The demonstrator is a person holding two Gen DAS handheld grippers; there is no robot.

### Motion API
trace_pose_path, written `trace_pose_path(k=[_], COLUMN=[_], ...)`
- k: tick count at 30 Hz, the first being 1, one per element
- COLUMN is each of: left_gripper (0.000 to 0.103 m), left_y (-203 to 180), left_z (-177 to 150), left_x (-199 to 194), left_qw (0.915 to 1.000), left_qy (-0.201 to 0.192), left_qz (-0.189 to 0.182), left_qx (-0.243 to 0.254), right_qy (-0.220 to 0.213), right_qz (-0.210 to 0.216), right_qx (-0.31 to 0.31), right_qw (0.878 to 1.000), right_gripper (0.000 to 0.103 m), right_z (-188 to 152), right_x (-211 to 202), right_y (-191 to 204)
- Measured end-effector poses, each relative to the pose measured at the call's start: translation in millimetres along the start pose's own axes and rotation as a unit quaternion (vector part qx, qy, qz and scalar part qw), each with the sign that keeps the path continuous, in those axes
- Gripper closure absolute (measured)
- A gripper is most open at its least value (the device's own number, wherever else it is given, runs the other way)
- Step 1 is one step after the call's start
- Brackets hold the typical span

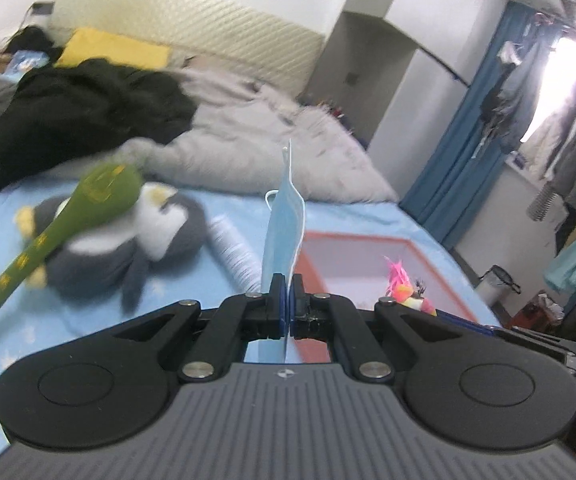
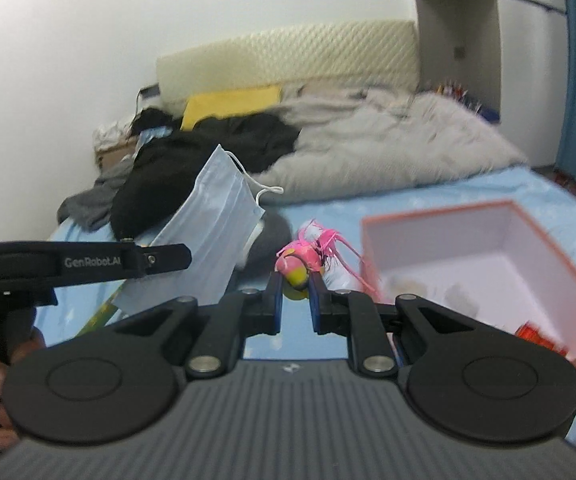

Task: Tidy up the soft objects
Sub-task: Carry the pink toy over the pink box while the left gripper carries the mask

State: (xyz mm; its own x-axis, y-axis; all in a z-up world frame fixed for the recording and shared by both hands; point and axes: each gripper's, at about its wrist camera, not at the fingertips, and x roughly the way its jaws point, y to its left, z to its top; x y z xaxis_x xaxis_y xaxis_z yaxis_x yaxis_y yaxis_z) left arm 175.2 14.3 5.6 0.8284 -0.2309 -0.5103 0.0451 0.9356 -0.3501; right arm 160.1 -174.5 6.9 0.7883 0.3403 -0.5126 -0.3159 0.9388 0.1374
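Covering most of both views, the bed point(image 1: 348, 216) wears a pale blue sheet with small white stars, and a cream quilted headboard point(image 1: 192, 20) stands against the wall behind it. A shaggy grey blanket point(image 1: 256, 148) is heaped across the far half, with a pile of black clothing point(image 1: 80, 116) just left of it and a yellow cushion point(image 1: 116, 50) behind that. Nearer, a grey and white plush penguin point(image 1: 128, 240) lies on the sheet, partly hidden by a green strap point(image 1: 48, 232) printed with yellow marks too blurred to read. To the right sits an open box point(image 2: 440, 216) with coral sides and a pale lining, a few small items inside it.

The left gripper point(image 1: 288, 292) is clenched on a blue face mask point(image 1: 284, 224), which stands up edge-on from its closed jaws above the sheet; in the right wrist view the mask's pleats and white ear loop show, and the gripper's side reads "GenRobot.AI". The right gripper point(image 2: 295, 292) grasps a small pink and yellow toy point(image 2: 300, 264) with stringy pink tassels, held just left of the box.
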Motion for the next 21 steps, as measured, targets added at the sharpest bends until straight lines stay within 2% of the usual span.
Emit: trace_pose_path(k=[5, 10, 16, 21], left_gripper=[0.100, 0.100, 0.100, 0.100], left_y=[-36, -68, -104, -126], left_z=[29, 52, 68, 72], left_x=[15, 50, 119, 183], left_qw=[0.9992, 0.9972, 0.9934, 0.9878], left_qy=[-0.004, 0.022, 0.072, 0.124], left_qz=[-0.024, -0.058, -0.059, -0.065], left_qx=[0.031, 0.042, 0.067, 0.068], right_qy=[-0.033, -0.044, -0.023, 0.025], right_qz=[-0.025, -0.047, -0.092, -0.118], right_qx=[-0.003, 0.016, 0.047, 0.093], right_qw=[0.999, 0.998, 0.994, 0.988], right_gripper=[0.086, 0.086, 0.086, 0.086], right_z=[26, 48, 65, 60], right_x=[-12, -14, 5, 33], right_y=[-23, -59, -110, -160])
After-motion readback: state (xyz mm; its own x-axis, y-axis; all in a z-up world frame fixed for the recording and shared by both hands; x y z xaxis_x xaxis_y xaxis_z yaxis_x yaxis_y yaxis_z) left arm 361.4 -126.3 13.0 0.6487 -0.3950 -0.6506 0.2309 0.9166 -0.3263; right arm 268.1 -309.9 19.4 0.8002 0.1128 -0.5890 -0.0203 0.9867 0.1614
